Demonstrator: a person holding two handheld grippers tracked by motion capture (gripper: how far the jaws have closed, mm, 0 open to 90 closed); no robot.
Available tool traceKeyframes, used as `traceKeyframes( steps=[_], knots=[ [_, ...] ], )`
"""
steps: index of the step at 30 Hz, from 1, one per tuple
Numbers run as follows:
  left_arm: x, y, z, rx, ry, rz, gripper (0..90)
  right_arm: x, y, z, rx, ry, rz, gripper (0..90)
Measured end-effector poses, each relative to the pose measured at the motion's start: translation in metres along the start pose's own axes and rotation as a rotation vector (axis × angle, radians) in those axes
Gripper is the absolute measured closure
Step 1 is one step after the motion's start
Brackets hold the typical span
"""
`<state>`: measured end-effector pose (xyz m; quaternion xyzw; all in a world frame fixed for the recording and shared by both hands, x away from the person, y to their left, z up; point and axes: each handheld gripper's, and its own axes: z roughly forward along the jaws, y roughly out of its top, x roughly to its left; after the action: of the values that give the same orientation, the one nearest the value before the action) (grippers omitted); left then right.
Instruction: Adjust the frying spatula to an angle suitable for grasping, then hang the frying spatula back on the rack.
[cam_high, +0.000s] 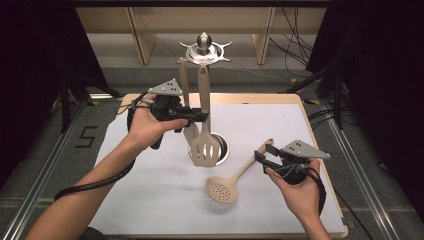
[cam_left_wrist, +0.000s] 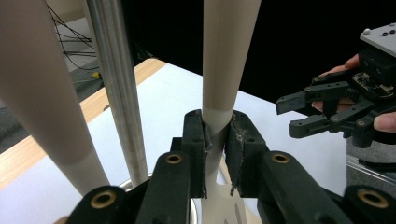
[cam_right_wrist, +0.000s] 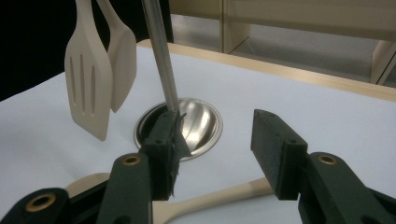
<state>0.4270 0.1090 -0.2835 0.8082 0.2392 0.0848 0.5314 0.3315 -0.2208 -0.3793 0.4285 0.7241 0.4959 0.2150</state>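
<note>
The left claw (cam_high: 202, 116) was clamped on the handle of the beige plastic slotted turner (cam_high: 203, 145), which hung upright from the chrome utensil stand (cam_high: 204, 50) beside a plain beige spatula (cam_high: 185, 95). The right claw (cam_high: 261, 158) stood apart, holding nothing, just above the handle of the beige perforated skimmer (cam_high: 223, 188) lying on the white-covered bench (cam_high: 150, 200).

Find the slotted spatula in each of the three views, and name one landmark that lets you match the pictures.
High view: the slotted spatula hangs at the centre, its handle in the left claw.
Left gripper view: its handle rises in the upper middle, clamped between the jaws.
Right gripper view: its blade hangs at upper left.
Shared landmark: the stand's steel pole.
</note>
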Motion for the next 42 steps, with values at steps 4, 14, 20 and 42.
traceKeyframes(
  steps=[4, 14, 20, 42],
  knots=[
    [0.003, 0.001, 0.002, -0.003, 0.009, 0.028, 77.5, 0.000, 0.000, 0.000, 0.004, -0.004, 0.001, 53.4],
    [0.005, -0.006, 0.002, -0.049, 0.009, -0.020, 69.7, -0.003, 0.000, 0.000, -0.012, -0.002, -0.002, 52.4],
    [-0.005, -0.023, -0.016, -0.098, 0.059, 0.008, 57.9, -0.006, 0.001, -0.003, -0.009, -0.011, -0.005, 52.0],
    [-0.003, 0.001, -0.052, -0.272, 0.171, -0.008, 89.5, -0.012, -0.003, -0.005, -0.012, -0.023, 0.007, 52.5]
  ],
)
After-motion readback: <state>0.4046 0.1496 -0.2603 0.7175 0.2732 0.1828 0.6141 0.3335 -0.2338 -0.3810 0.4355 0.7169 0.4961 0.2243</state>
